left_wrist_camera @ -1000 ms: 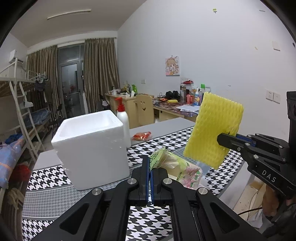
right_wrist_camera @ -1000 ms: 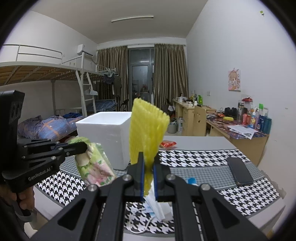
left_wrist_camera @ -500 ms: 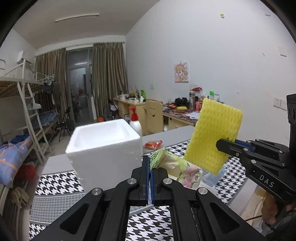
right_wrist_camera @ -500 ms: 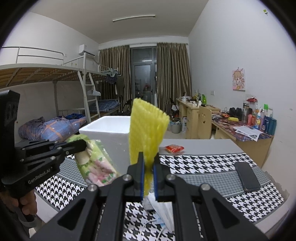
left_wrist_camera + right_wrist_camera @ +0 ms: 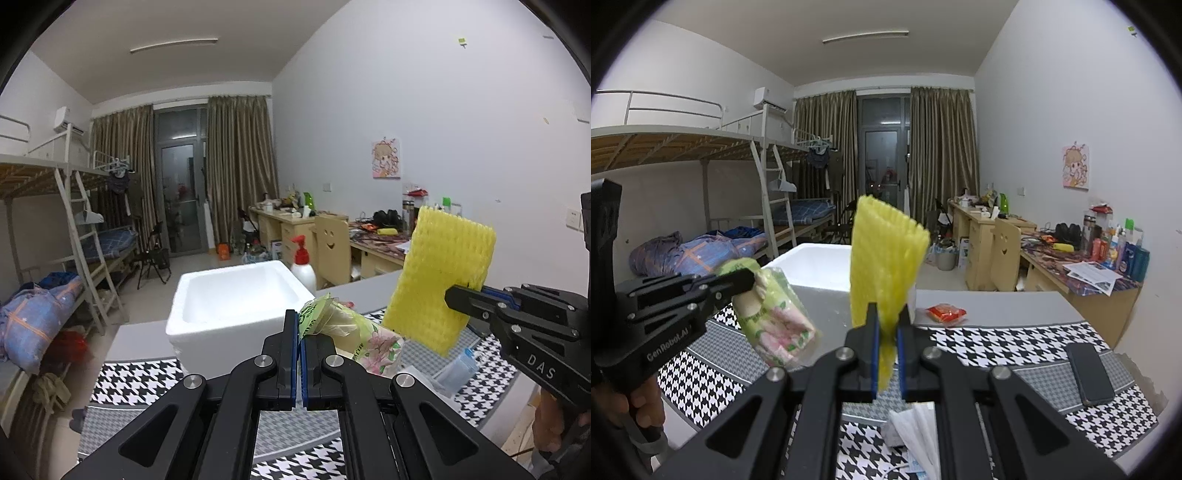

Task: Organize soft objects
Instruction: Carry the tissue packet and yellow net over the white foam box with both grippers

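Jaws: left gripper [image 5: 298,328] pinching tissue pack [image 5: 354,341], right gripper [image 5: 886,334] pinching foam net [image 5: 882,258]; advising lowering both squarely into box [image 5: 236,306].

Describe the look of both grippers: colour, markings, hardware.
Both are matte black angular linkages with silver pivot screws and blue pads inside the fingertips. The left gripper carries white "GenRobot.AI" lettering; the right gripper reads "DAS". No cables or sleeves visible.

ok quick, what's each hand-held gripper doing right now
Left hand-held gripper: closed on the plastic edge of a floral tissue pack.
Right hand-held gripper: closed on a yellow foam net sleeve.
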Tool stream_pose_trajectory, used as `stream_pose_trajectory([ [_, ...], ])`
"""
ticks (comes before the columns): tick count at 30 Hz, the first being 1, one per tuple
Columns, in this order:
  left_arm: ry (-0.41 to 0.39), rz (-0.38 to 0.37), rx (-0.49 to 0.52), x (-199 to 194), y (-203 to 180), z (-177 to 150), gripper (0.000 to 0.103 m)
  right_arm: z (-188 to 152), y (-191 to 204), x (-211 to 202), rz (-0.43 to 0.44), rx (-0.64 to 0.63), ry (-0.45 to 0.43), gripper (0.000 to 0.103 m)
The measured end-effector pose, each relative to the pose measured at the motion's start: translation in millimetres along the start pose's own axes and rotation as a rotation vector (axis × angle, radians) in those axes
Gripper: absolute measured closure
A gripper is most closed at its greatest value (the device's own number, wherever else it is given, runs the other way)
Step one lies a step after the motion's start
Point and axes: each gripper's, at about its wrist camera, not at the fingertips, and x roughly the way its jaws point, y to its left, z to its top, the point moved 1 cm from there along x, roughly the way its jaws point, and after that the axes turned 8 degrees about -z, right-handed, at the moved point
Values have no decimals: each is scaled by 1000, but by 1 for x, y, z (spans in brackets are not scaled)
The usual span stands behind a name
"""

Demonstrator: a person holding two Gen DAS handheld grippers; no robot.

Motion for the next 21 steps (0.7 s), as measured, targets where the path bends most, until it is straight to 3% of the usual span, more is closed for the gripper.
stream_pose_trajectory([
  [21,-53,78,-1,9,18,33,102,34,12,23,37,-32,-27,93],
])
